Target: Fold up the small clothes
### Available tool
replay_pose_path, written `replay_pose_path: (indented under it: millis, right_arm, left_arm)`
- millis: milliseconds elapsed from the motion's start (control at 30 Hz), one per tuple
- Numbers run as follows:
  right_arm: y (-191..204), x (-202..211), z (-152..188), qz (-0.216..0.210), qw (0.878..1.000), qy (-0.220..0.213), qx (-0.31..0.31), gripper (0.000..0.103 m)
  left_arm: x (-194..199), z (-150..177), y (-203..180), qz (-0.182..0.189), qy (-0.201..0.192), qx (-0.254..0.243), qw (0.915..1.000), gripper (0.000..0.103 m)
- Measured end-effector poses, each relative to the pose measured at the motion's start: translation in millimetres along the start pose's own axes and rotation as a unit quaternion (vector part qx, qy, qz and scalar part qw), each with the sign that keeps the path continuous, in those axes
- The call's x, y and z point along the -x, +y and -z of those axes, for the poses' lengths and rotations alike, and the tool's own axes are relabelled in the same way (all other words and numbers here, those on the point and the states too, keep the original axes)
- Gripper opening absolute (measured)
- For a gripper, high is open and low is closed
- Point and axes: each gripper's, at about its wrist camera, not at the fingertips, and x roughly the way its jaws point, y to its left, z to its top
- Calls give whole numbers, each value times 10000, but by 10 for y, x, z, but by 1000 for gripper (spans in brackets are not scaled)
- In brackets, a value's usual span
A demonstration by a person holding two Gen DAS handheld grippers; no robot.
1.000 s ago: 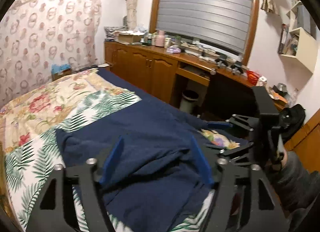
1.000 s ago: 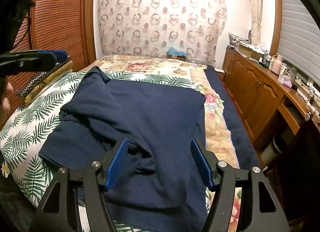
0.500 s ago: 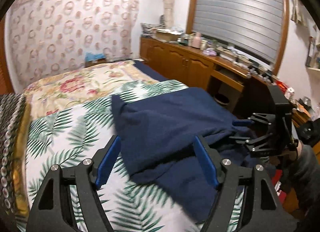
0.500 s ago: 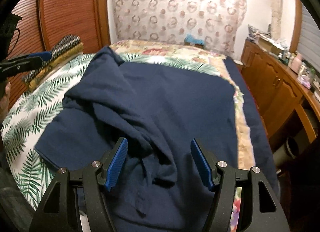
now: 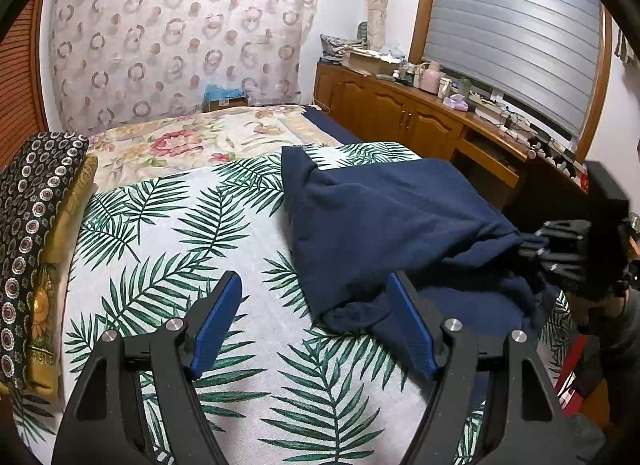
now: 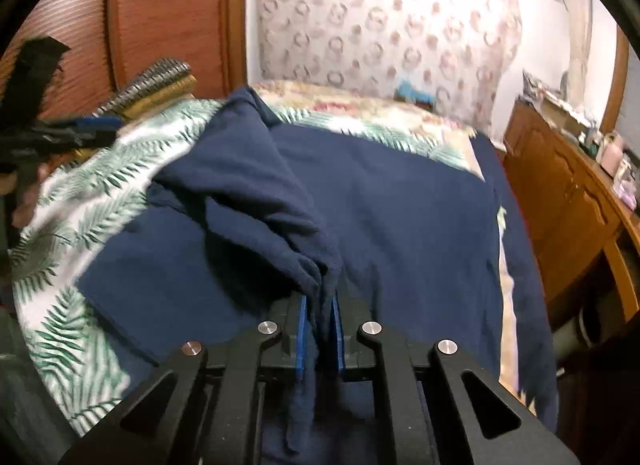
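Here the navy garment (image 6: pixel 400 205) lies rumpled on the bed's palm-leaf sheet (image 5: pixel 192 233), on the half of the sheet nearer the wooden cabinets (image 5: pixel 404 117); one corner of it reaches up toward the floral quilt (image 5: pixel 180 141) beyond the sheet, and a ridge of bunched cloth runs down its middle; the right tongs (image 6: pixel 319 325) are closing, their blue pads (image 6: pixel 301 329) nearly together with a gathered fold of the garment pinched between them, a strip of the cloth hanging down past the pads; seen from the left wrist, the right tongs grip the garment's edge on the side nearest the cabinets, the fabric drawn into creases toward them; the left tongs (image 5: pixel 312 329) stand wide apart and hold nothing, hovering over the sheet just beside the garment's near edge, one pad over bare leaf print and the other pad overlapping the cloth's lower rim, though contact cannot be told; a stack of folded patterned cloths (image 5: pixel 36 217) sits at the sheet's far side from the garment, next to the slatted wooden doors (image 6: pixel 160 13); a ring-patterned curtain (image 5: pixel 180 37) hangs behind the bed.
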Motion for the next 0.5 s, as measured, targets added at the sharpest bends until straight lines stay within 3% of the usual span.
replay_pose_path:
  millis: [267, 400, 500]
  right_arm:
    - [-54, 628, -128, 264, 9969, -732, -118, 9]
    - [-242, 790, -18, 549, 9959, -650, -321, 9]
    - [-331, 663, 153, 704, 9956, -263, -553, 9]
  left_arm:
    - [39, 20, 0, 17, -50, -11, 10000, 76]
    - [81, 27, -19, 41, -95, -21, 9999, 76]
    - [111, 20, -40, 72, -136, -29, 9999, 76]
